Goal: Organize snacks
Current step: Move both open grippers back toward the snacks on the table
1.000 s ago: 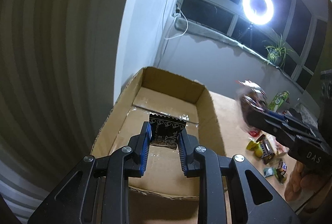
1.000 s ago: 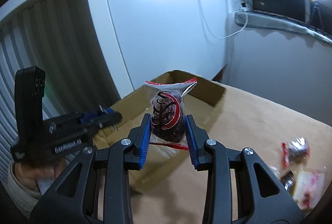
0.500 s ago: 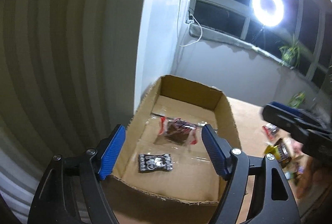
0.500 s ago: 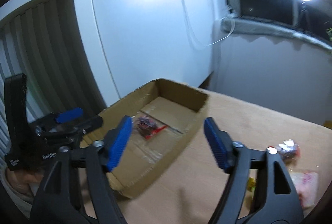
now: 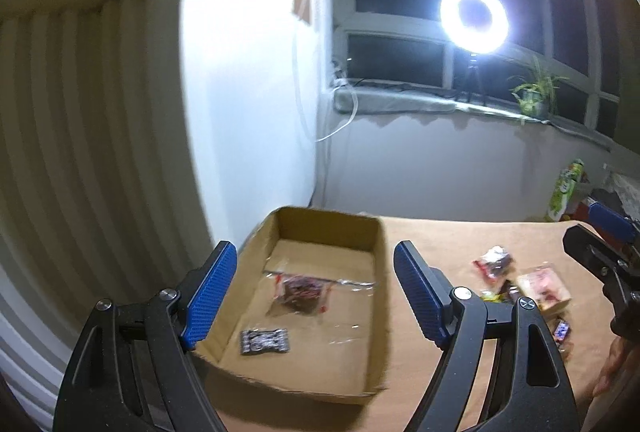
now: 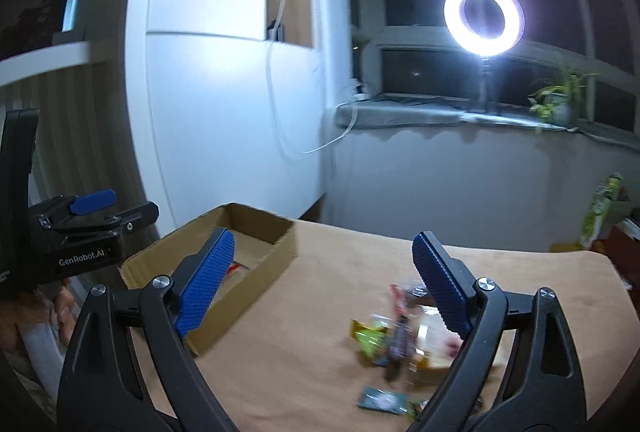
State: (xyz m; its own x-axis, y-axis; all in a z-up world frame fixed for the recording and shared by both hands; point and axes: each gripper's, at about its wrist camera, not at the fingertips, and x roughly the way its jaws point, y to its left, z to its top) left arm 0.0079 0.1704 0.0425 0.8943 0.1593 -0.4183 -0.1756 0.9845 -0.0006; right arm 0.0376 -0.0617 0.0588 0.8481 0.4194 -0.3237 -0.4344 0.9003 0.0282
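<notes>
The open cardboard box sits at the table's left end. Inside it lie a dark snack in a clear, red-trimmed bag and a small black-and-white wrapper. My left gripper hovers above the box's near end, its jaws opening with nothing between them. My right gripper is over the table to the right of the box, its jaws also opening and empty. In front of it lies a blurred pile of loose snacks. The same pile shows in the left wrist view.
A lit ring light and a potted plant stand on the window sill behind the table. A green carton stands at the far right. A white cupboard rises behind the box. The table ends in a rounded far edge.
Both grippers have let go of their snacks, which now lie in the box, and opened wide. Both have pulled back and risen. The right one has swung right toward the pile.
</notes>
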